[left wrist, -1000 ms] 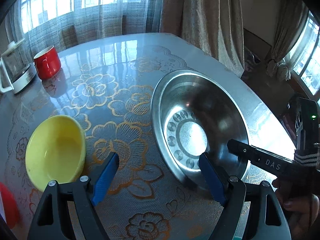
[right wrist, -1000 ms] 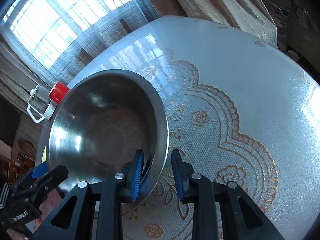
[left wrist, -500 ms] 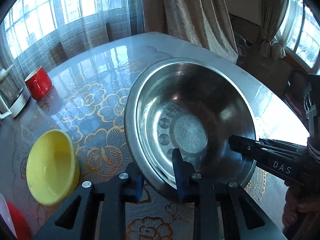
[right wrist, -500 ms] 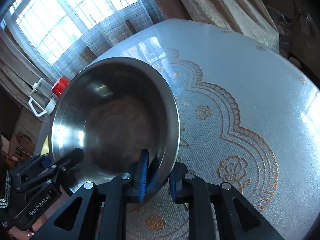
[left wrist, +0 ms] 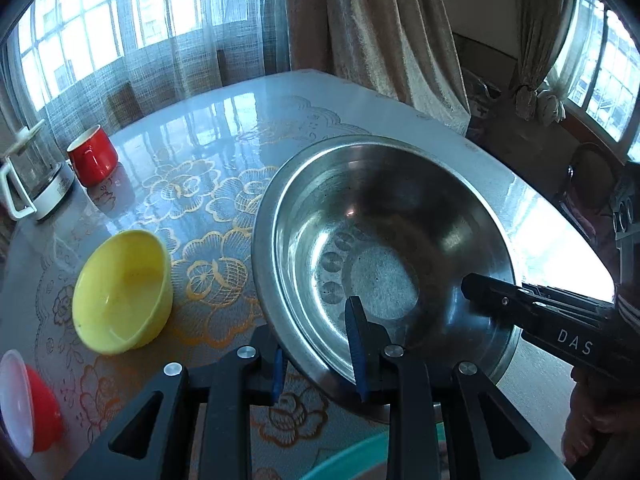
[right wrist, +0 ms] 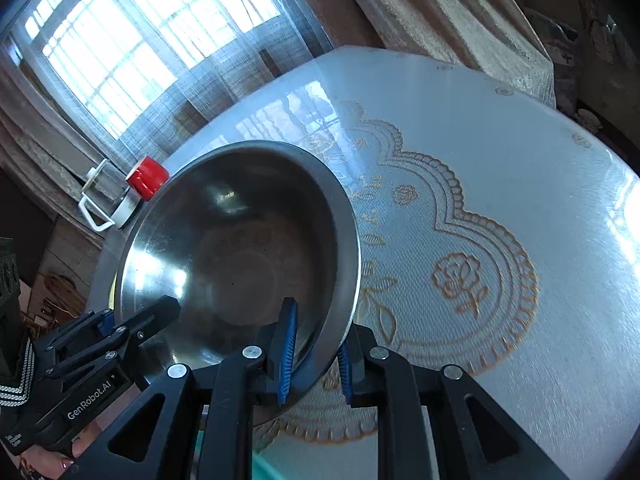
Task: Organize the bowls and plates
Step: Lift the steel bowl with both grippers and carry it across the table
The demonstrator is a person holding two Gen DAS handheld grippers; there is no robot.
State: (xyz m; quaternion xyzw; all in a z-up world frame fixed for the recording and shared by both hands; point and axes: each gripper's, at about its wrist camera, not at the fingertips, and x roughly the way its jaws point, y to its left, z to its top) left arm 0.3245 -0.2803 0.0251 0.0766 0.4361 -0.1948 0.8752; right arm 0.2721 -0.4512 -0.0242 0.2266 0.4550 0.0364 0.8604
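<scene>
Both grippers are on the big round stainless-steel bowl at once. The left gripper has its blue-padded fingers clamped across the near rim, one pad inside the bowl, the other under the lip outside. The right gripper is pinched on the rim too, at its own side of the bowl, one blue pad inside and one outside, with only the metal wall between them. In the left wrist view, the right gripper's black fingers reach in over the bowl's right edge, with a bit of the person's hand behind them.

The steel bowl is tilted, its open side turned toward the cameras, above the round table with its glossy white and gold flower-pattern cloth. Whether its far edge touches the cloth, I cannot tell.

Left of the steel bowl, a small yellow plastic bowl sits on the cloth, near it but apart. Farther left and closer to the camera, a red bowl with a white inside pokes in at the frame edge. Beyond the yellow bowl, well away from the steel bowl, stands a red mug, and just beside it a glass kettle with a white handle. Below the steel bowl, at the near edge, a sliver of a teal rim shows.
</scene>
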